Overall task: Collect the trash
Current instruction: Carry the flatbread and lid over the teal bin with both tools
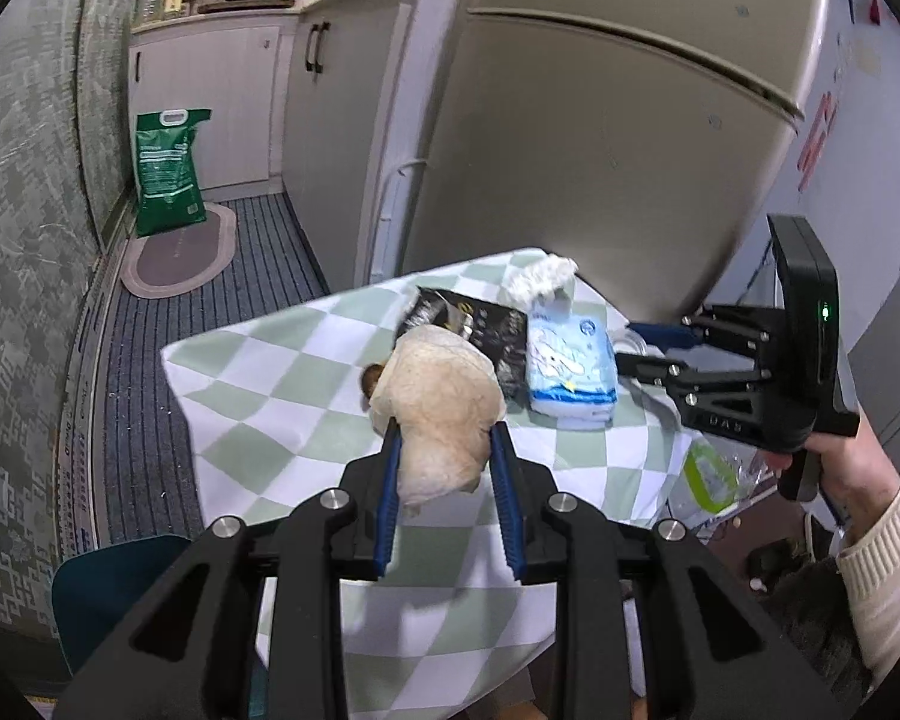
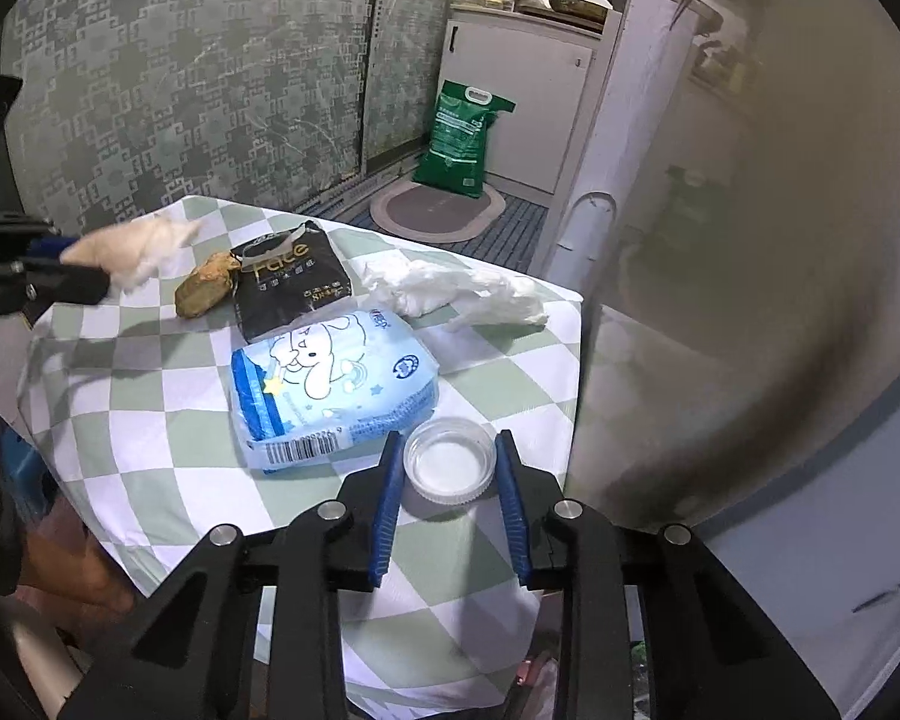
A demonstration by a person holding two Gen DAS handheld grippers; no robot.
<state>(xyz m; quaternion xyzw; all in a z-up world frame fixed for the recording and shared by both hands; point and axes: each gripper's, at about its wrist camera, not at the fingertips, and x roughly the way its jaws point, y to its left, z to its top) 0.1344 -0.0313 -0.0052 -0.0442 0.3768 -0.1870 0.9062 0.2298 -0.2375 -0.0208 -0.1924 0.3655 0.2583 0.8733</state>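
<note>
With my left gripper (image 1: 444,450) clenched on a crumpled beige wad (image 1: 441,402) lifted above the checked tablecloth (image 1: 258,360), and my right gripper (image 2: 450,474) spread wide around a clear plastic lid (image 2: 450,461), I judge a closing squeeze comes next.

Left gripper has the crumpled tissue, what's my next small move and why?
Probably lift it clear and carry it off the table. The left gripper is shut on the crumpled tissue, held above the checked tablecloth. No bin shows in either view, so the direction is uncertain.
</note>
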